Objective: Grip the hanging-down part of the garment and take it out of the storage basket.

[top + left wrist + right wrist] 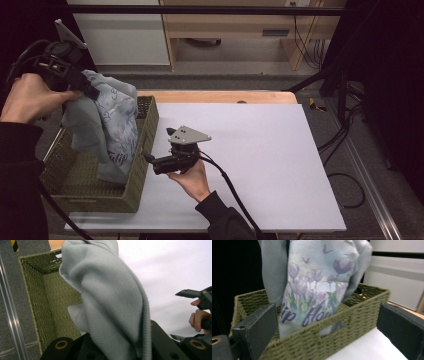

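Tulip-printed grey garment (317, 287), olive basket (352, 315)

High view overhead; all views share basket (145, 165).

- The white bench (260, 150) lies bare to the right of the right tool (156, 163), so a hand can pass freely there.
- The woven basket (145, 145) stands at the bench's left end; its right wall stands directly in front of the right tool's spread jaws.
- A grey tulip-print sweatshirt (117, 125) hangs from the left tool (89, 89) down into the basket, taking up the middle and right of the space inside.
- In the left tool's view, the basket floor (53, 300) left of the cloth is bare, with room to reach down.
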Motion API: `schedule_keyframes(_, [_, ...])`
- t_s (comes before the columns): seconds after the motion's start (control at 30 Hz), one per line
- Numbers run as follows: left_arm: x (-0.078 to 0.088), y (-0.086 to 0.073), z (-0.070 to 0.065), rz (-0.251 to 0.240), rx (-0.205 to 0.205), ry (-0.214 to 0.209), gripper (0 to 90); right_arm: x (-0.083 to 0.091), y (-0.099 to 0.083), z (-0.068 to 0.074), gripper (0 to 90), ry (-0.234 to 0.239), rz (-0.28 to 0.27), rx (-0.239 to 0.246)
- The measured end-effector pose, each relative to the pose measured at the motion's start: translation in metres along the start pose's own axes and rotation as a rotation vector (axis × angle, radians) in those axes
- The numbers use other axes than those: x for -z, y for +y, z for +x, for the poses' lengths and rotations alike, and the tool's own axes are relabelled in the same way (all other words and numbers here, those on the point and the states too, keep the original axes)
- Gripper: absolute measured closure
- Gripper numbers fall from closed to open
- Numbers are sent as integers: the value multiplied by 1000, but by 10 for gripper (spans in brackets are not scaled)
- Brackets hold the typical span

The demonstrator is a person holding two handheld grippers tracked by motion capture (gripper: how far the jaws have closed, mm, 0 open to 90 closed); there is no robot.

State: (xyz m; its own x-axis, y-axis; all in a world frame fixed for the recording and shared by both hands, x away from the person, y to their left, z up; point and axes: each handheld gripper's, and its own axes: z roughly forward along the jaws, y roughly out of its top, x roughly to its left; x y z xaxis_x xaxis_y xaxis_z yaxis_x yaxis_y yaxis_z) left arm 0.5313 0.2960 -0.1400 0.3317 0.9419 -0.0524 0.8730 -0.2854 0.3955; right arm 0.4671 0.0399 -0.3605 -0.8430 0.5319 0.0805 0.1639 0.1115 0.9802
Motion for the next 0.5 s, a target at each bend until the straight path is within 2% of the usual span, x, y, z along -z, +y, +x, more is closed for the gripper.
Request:
schedule_keyframes(0.27, [0, -1, -1, 0, -5, -3, 812, -28, 3, 9, 48, 23, 21, -13])
schedule_keyframes(0.47, [0, -1, 0, 2, -6, -3, 812, -47, 1, 15, 60, 29, 30, 24])
schedule_keyframes(0.5, [-1, -1, 0, 2, -4, -3, 813, -50, 1, 18, 61, 35, 35, 8])
